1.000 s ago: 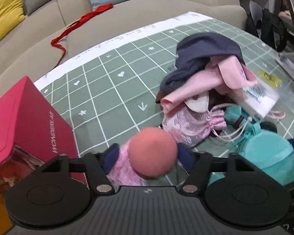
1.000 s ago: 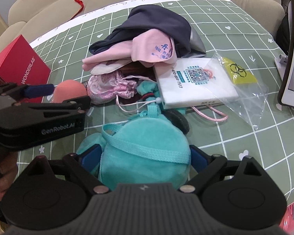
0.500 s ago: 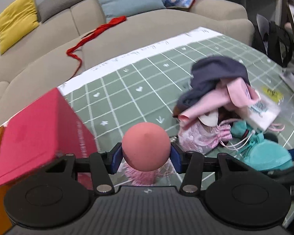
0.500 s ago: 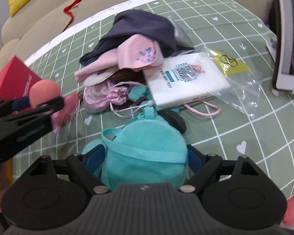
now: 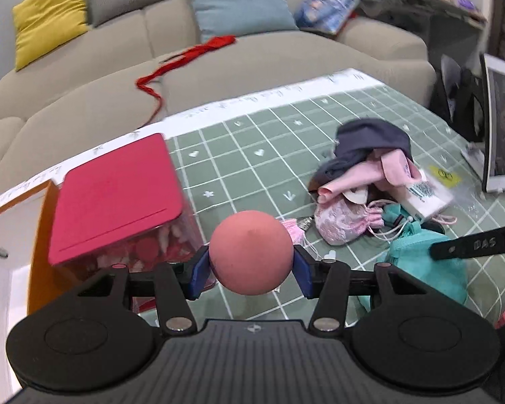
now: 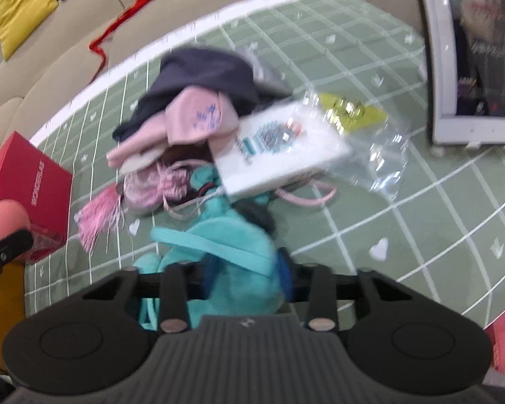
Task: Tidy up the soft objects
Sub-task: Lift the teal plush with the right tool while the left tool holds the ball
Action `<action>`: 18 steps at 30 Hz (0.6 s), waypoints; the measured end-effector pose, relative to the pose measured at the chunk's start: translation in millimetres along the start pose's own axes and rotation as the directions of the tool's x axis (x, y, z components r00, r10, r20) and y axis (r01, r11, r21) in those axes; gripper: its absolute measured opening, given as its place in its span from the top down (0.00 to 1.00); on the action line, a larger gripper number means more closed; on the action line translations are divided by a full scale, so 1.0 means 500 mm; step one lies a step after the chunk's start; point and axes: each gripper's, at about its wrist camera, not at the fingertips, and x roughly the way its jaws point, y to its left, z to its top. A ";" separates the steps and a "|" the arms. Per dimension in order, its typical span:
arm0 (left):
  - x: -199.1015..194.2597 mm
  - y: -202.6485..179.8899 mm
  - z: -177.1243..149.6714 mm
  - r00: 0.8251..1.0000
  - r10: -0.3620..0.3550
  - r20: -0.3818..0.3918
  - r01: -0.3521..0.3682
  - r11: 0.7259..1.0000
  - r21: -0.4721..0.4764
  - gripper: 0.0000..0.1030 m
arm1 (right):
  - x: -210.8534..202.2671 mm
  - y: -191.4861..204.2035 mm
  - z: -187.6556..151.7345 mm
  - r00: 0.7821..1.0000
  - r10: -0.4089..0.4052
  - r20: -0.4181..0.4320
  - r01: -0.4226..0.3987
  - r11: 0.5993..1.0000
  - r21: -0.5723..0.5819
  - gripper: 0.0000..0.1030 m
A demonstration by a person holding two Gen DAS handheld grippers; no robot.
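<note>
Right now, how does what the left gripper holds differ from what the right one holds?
The left gripper holds a round, smooth salmon-pink ball; the right gripper holds a floppy teal pouch with a strap. The ball keeps its shape and is lifted; the pouch bunches between the jaws. Both look soft.

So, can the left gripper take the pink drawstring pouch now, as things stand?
Probably not: the left gripper is shut on the coral ball, so its jaws are occupied. The pink drawstring pouch itself lies uncovered.
</note>
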 end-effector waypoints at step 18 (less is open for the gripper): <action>-0.014 0.052 -0.035 0.998 -0.060 -0.010 0.058 0.989 -0.135 0.42 | -0.041 0.048 -0.005 0.969 0.238 0.060 -0.213 0.936 -0.280 0.06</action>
